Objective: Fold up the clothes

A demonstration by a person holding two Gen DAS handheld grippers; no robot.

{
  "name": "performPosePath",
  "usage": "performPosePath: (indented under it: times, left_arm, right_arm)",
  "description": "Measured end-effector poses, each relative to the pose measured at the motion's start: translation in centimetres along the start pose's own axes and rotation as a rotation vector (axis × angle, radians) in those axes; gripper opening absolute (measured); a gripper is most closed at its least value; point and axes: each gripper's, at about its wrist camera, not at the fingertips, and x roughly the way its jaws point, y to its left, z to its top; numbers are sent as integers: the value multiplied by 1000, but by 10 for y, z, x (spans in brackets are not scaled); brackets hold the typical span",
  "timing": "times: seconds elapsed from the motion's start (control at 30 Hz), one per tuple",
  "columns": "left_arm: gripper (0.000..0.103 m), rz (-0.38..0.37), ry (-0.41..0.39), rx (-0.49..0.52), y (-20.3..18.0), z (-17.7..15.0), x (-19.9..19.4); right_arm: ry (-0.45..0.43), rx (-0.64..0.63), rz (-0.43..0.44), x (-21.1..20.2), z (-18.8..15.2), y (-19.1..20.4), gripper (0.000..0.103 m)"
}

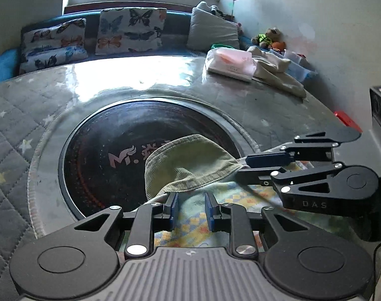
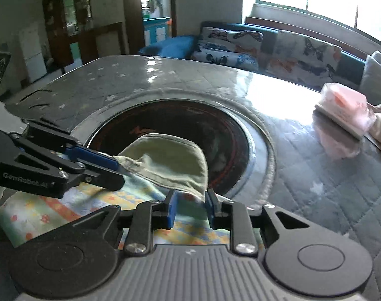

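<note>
A small garment lies at the table's near edge: an olive-green corduroy part (image 1: 188, 165) folded over a patterned yellow-and-pastel part (image 1: 198, 223). It also shows in the right wrist view (image 2: 165, 160). My left gripper (image 1: 190, 212) has its jaws apart, with the cloth's edge lying between them. My right gripper (image 2: 189, 209) also has its jaws apart around the cloth's edge. In each wrist view the other gripper shows from the side, with its fingers at the corduroy hem (image 1: 243, 166).
The garment partly covers a round black heater plate (image 1: 110, 138) set in the grey quilted table (image 1: 27, 115). A pink packet (image 1: 230, 62) and beige cloth (image 1: 275, 72) lie at the far right. A sofa with butterfly cushions (image 1: 130, 30) stands behind.
</note>
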Motion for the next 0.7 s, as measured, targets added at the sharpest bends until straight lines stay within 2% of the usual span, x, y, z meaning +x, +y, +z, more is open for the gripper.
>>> performPosePath:
  times: [0.23,0.3,0.53,0.7]
  left_arm:
    - [26,-46,-66,28,-17,-8,-30]
    - [26,-62,-66,39,-24,-15,-35]
    - [26,-91,-40,40,-37,-45,-45]
    - [27,-91,-29,35,-40,-60,-47]
  right_arm:
    - [-53,-41,79,-32,-7,17,27]
    - [-52,-52,91,-37,-13,26,31]
    - [-25,-79,105,-40,-35,41,32]
    - [-38,-62,101,-53,-44,42,35]
